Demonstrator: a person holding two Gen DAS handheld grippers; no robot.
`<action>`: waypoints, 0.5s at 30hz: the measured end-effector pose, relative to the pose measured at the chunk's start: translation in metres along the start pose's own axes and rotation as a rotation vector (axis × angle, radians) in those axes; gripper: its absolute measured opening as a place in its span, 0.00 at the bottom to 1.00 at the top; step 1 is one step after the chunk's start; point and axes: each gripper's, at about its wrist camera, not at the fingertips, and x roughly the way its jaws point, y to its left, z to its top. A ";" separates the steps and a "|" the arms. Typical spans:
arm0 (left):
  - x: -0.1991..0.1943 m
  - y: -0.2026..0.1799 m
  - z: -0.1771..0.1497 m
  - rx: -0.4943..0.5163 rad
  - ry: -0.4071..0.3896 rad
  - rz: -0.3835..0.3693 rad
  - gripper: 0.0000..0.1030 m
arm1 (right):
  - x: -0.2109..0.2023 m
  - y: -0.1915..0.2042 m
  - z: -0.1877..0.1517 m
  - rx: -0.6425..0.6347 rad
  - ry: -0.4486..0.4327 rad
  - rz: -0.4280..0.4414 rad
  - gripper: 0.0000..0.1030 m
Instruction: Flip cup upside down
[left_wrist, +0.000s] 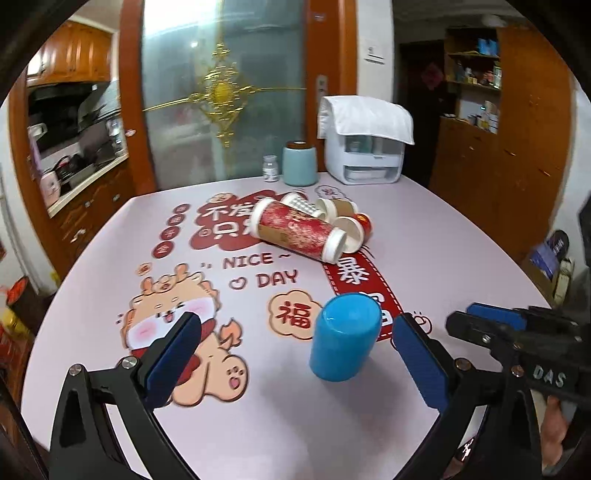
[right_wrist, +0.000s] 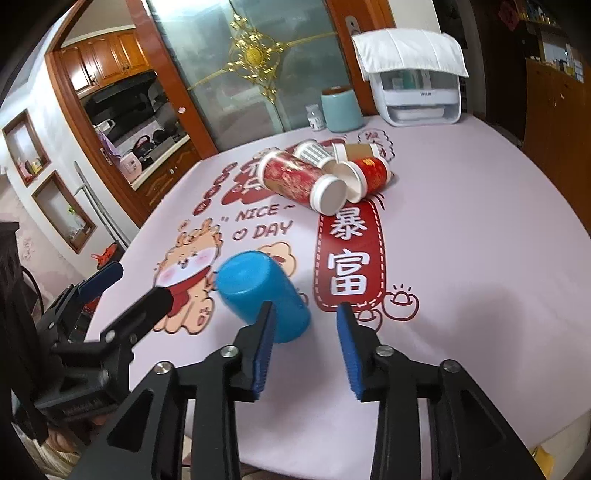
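Near the counter's (left_wrist: 424, 236) front edge the blue cup (left_wrist: 345, 338) stands upside down, untouched, between the left gripper's (left_wrist: 295, 354) spread fingers, with the right gripper's (right_wrist: 304, 350) fingers also spread, just beside it.

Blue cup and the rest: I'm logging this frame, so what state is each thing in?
blue cup: upside down on the table, base up, ungripped
left gripper: open, fingers either side of the cup
right gripper: open, empty
paper cups: lying on their sides in a pile
teal canister: upright, lid on
small jar: upright
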 end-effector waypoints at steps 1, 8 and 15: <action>-0.006 0.002 0.002 -0.013 0.006 0.012 0.99 | -0.007 0.006 0.000 -0.010 -0.009 0.000 0.36; -0.031 0.009 0.011 -0.077 0.067 0.042 0.99 | -0.059 0.039 0.004 -0.082 -0.103 -0.039 0.56; -0.051 0.011 0.017 -0.122 0.052 0.065 0.99 | -0.104 0.061 0.012 -0.097 -0.146 -0.036 0.72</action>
